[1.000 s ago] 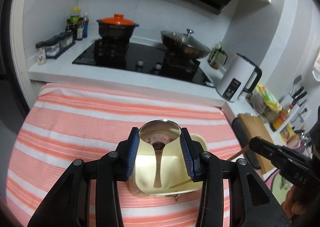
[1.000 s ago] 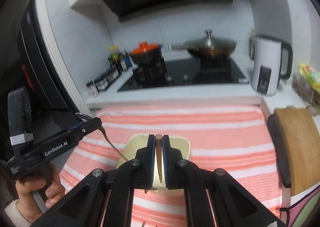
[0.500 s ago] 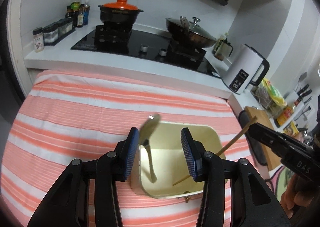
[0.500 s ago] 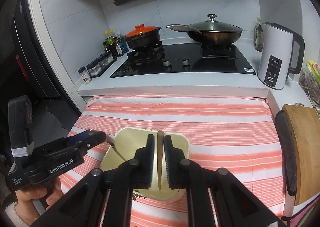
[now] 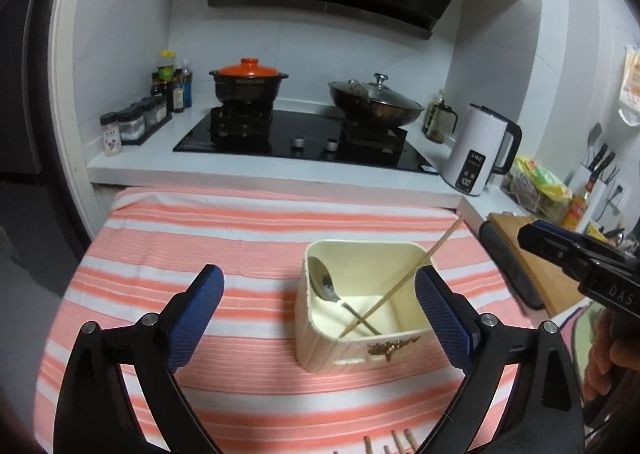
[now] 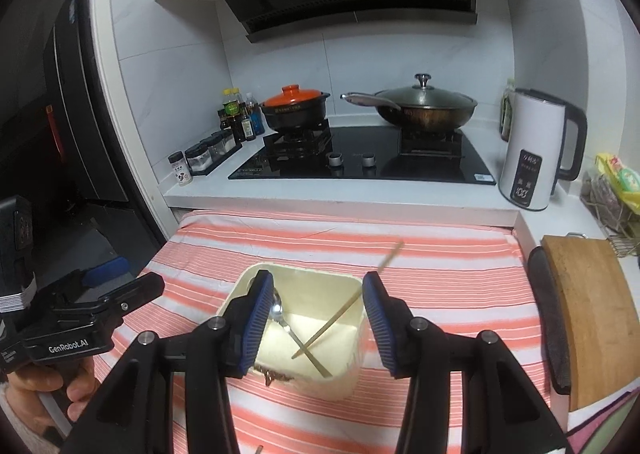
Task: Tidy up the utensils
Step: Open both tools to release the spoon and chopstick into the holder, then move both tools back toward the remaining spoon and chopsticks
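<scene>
With both jaws just released (nothing gripped) | spoon [image 5: 325, 286], chopstick [image 5: 404, 281] crossed in container [image 5: 340, 350]

Container [image 5: 316, 338]: cream plastic, smooth, ribbed sides. Spoon [image 5: 324, 284]: polished metal, glossy. Chopstick [image 5: 404, 282]: pale matt wood. Tabletop cloth [image 5: 180, 238]: woven, striped, matt. Claw pads [image 6: 256, 318]: blue ribbed rubber. Cutting board [image 6: 588, 314]: bare wood, rough-edged.

Table under orange-and-white striped cloth [image 5: 248, 238]; cream utensil holder [image 5: 320, 350] centre-right; chopstick tips [image 5: 400, 447] at bottom edge.
</scene>
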### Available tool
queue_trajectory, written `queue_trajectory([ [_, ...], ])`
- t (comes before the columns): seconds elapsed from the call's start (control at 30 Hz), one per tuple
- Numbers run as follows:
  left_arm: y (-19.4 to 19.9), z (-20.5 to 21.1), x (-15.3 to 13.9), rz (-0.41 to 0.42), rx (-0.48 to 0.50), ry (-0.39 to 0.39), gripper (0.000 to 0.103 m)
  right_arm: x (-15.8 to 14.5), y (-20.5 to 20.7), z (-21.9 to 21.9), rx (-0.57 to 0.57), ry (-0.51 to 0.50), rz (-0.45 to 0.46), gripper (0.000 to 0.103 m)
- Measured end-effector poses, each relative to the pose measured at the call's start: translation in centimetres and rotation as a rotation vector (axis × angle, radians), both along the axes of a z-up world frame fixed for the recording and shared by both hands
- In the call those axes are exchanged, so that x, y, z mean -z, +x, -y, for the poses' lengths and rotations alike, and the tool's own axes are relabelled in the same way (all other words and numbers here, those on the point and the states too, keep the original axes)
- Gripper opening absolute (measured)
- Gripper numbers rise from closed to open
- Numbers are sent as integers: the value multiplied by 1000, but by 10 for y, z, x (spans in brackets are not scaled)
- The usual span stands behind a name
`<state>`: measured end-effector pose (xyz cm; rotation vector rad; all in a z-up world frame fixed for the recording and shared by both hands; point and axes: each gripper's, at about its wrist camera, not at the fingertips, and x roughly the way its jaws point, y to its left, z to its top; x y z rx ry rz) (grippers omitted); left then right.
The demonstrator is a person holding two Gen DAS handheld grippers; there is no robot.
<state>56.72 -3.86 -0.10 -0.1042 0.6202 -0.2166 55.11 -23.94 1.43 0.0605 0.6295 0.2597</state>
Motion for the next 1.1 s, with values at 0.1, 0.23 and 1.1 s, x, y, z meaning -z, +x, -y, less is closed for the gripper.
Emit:
queue_trajectory([
  [0.1, -23, -6, 10, -39, 28, -22, 97, -1, -31, 4, -6, -24, 39, 48],
  [0.23, -61, -21, 30, -122, 48, -82, 97, 2, -80, 11, -8, -43, 81, 49],
  [1.1, -289, -37, 151, -271, 2, 50, 102, 164, -348, 38, 69, -221, -101, 54],
])
